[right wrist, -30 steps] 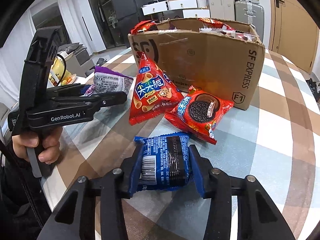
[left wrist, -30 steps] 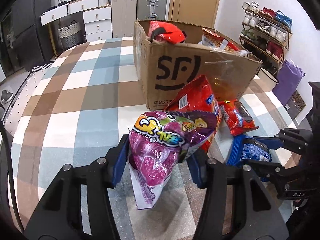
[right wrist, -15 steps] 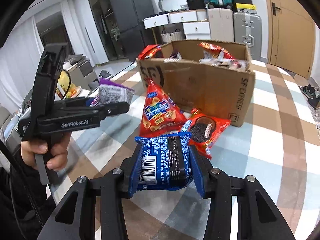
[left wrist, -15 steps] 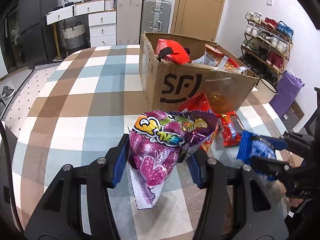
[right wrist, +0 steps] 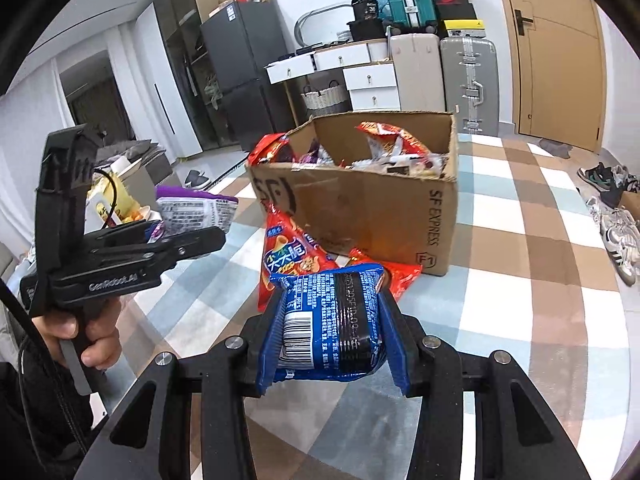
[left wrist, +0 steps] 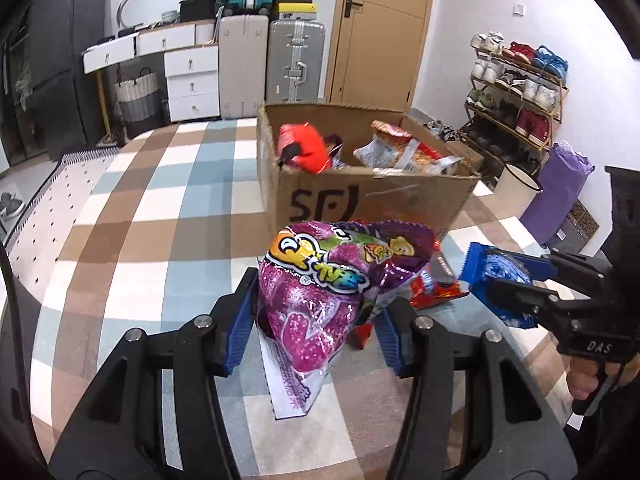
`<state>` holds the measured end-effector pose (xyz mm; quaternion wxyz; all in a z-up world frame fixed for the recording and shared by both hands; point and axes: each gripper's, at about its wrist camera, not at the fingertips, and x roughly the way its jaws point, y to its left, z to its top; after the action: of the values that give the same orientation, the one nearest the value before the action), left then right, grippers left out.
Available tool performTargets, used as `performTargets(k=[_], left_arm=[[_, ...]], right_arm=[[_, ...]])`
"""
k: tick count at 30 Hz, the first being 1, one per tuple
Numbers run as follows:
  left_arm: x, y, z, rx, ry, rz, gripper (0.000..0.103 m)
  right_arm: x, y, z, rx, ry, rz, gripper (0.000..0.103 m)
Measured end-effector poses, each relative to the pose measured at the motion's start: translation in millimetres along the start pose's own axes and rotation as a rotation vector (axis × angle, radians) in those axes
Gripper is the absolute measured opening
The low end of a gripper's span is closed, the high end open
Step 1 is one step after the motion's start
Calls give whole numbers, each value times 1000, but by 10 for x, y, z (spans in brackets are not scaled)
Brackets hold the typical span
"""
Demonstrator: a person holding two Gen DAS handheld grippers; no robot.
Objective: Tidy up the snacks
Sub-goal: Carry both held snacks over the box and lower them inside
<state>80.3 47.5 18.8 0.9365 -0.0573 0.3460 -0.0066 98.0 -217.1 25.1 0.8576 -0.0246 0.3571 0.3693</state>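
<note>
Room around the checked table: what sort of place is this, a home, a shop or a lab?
Most likely a lived-in home, perhaps an entry or living area. A shoe rack full of trainers stands by a wooden door, suitcases are lined up beside white drawers, and a tall dark fridge stands further back.

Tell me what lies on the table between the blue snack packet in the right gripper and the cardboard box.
In the right wrist view, two red snack bags lie on the checked tablecloth between the blue snack packet and the brown cardboard box.
</note>
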Motion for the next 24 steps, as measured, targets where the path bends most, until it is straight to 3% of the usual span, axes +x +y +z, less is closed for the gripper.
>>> performTargets(k=[12, 24], left_arm=[[-130, -223, 234, 23, -41, -16, 51], [-227, -300, 568, 20, -76, -53, 51]], right_arm=[[-146, -132, 134, 37, -55, -26, 45], [-250, -110, 479, 21, -117, -24, 45]])
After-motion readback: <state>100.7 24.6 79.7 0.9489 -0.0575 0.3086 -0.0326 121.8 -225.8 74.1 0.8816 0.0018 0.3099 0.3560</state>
